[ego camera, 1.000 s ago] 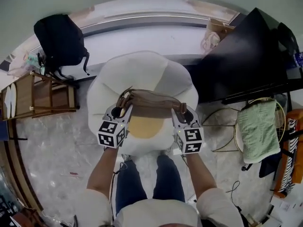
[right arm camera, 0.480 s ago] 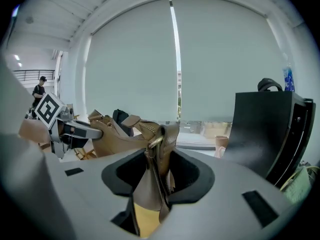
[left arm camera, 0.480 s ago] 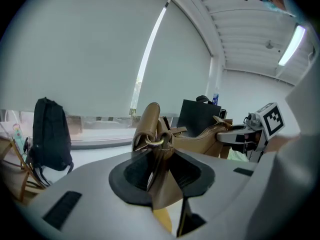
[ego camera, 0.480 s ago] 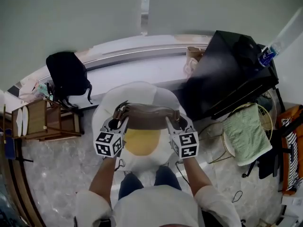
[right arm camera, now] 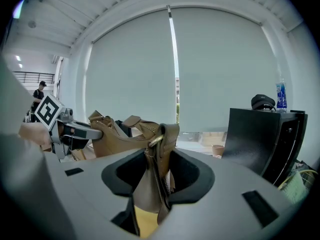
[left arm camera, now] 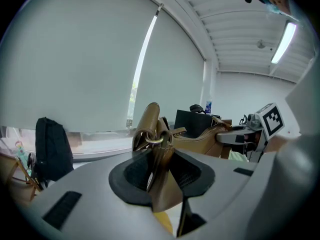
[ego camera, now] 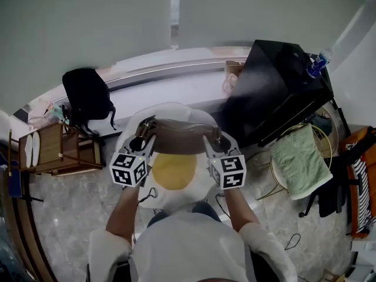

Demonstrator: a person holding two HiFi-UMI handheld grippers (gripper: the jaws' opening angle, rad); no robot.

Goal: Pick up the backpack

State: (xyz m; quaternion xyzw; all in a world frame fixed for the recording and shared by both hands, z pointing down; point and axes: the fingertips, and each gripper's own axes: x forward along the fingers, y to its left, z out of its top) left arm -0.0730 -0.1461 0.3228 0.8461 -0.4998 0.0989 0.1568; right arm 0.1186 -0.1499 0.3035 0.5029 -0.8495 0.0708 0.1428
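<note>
A brown leather bag [ego camera: 179, 140] hangs stretched between my two grippers, above a white cushion with a yellow centre [ego camera: 174, 172]. My left gripper [ego camera: 143, 140] is shut on the bag's left end by its strap ring. In the left gripper view the brown leather [left arm camera: 156, 149] is pinched between the black pads of the left gripper [left arm camera: 161, 176]. My right gripper [ego camera: 215, 141] is shut on the right end. In the right gripper view the folded leather and ring [right arm camera: 159, 149] sit in the jaws of the right gripper [right arm camera: 156, 179], and the bag's body [right arm camera: 117, 136] runs off to the left.
A black backpack [ego camera: 87, 96] leans by the window ledge at left, next to a wooden rack [ego camera: 56, 151]. A black cabinet [ego camera: 276, 93] with a bottle [ego camera: 314, 66] on it stands at right. A green towel [ego camera: 296, 160] lies on a wire stool.
Both grippers have risen together with the brown bag between them, which now hangs higher above the cushion. The head view shows more wall and window blind.
</note>
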